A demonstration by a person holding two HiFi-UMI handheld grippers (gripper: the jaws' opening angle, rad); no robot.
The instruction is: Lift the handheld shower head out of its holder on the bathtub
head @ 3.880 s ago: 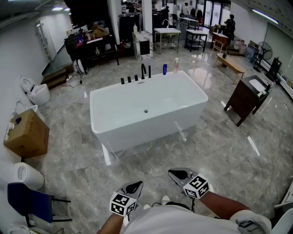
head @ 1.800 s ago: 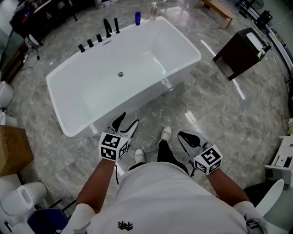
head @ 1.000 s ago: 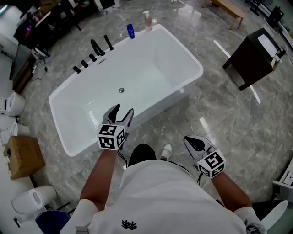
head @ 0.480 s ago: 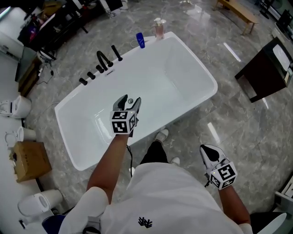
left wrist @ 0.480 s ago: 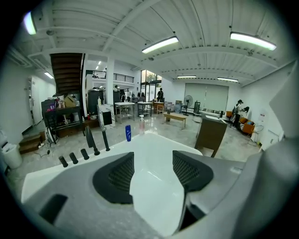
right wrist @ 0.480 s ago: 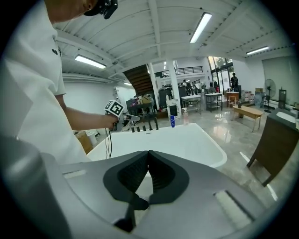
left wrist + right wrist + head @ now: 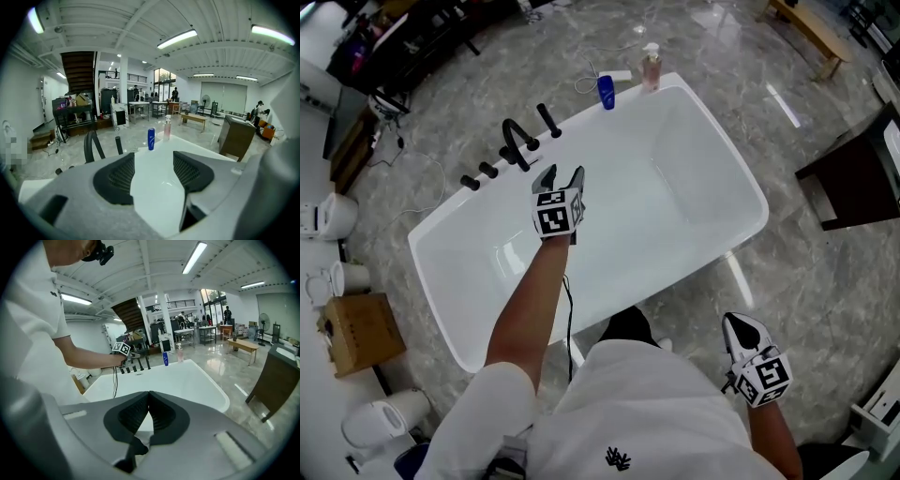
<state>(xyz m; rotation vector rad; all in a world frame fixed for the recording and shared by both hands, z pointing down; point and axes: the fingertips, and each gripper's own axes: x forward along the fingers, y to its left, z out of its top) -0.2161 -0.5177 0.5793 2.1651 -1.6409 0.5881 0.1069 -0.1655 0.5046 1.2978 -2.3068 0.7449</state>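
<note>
The white bathtub (image 7: pixel 712 253) lies across the head view. On its far rim stand black fittings: an arched spout (image 7: pixel 517 142), small knobs and the upright stick-shaped handheld shower head (image 7: pixel 548 120) in its holder. My left gripper (image 7: pixel 561 176) hangs over the tub just short of them, open with nothing between its fingers. In the left gripper view the shower head (image 7: pixel 118 145) stands ahead and left of the left gripper (image 7: pixel 153 165). My right gripper (image 7: pixel 742 330) is low at my right side, shut and empty; its own view shows the right gripper (image 7: pixel 149 397) with the tub (image 7: pixel 197 380) beyond.
A blue bottle (image 7: pixel 607 91) and a pump bottle (image 7: pixel 652 66) stand on the tub's far corner. A dark cabinet (image 7: pixel 862 173) is at right, a cardboard box (image 7: pixel 356 333) and toilets (image 7: pixel 326 217) at left. Grey marble floor surrounds the tub.
I have walked up to the tub. My left gripper has reached forward over the basin toward the black fittings. The right gripper has dropped back to my side.
</note>
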